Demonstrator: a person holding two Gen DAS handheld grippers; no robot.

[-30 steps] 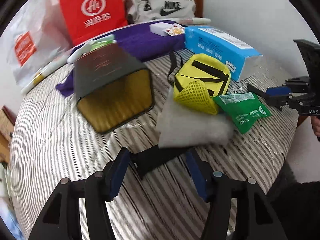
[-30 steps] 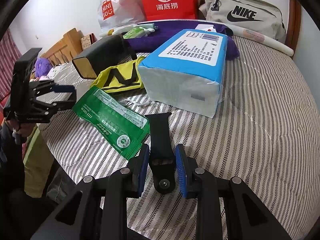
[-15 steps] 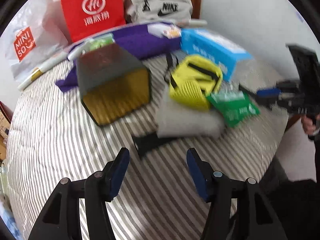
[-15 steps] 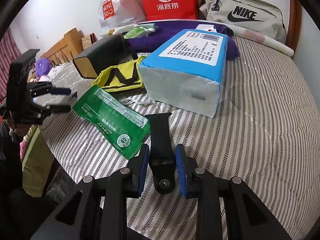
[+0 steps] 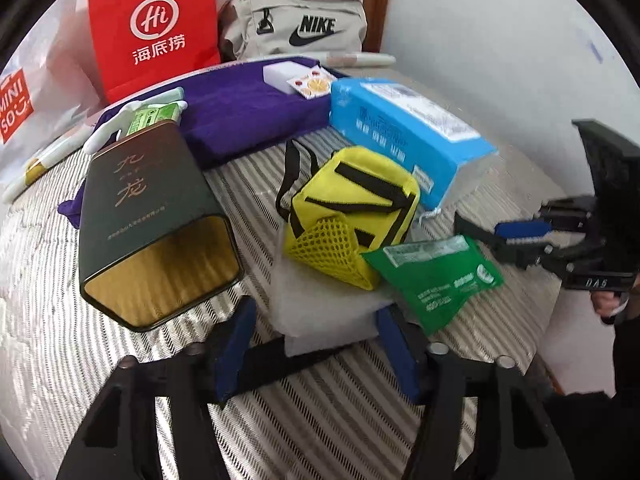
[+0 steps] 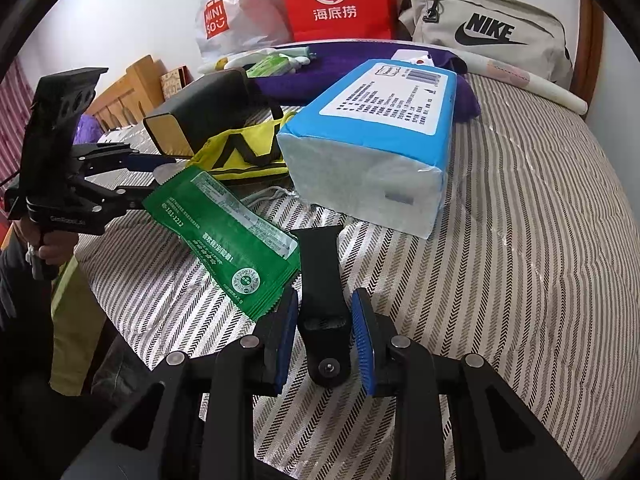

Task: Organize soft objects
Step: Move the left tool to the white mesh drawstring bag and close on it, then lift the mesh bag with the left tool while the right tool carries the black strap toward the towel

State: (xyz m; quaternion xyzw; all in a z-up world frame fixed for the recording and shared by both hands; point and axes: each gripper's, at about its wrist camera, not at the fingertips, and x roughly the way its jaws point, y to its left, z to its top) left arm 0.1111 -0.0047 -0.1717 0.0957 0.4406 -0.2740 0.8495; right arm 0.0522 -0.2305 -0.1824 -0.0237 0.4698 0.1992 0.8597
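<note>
Nearest in the left wrist view, the left gripper (image 5: 316, 344) is closing, with the near edge of a white foam pad (image 5: 320, 304) and a black strap (image 5: 272, 368) between its blue pads; whether they press yet I cannot tell. In the right wrist view the right gripper (image 6: 324, 336) stands narrowly parted around a black strap piece (image 6: 322, 280); the pads look just clear of it, so I would not call it gripped.

By the look of things, the sorting has barely begun: the soft things all lie loose on the striped bed (image 5: 80, 360), none gathered anywhere.

From the left gripper, the green packet (image 5: 436, 280) lies at two o'clock, overlapping the foam pad. The yellow pouch (image 5: 352, 216) sits at twelve o'clock, resting on the pad's far edge, so it may drag along if the pad is pulled. The dark tin (image 5: 148, 216) lies on its side at ten o'clock, open end toward the camera, close beside the pad. Farther, at one o'clock, is the blue tissue pack (image 5: 404, 136); behind it, the purple cloth (image 5: 240, 112). Farthest, against the wall, stand the red paper bag (image 5: 152, 28) at eleven o'clock and the grey waist bag (image 5: 296, 28) at twelve.
</note>
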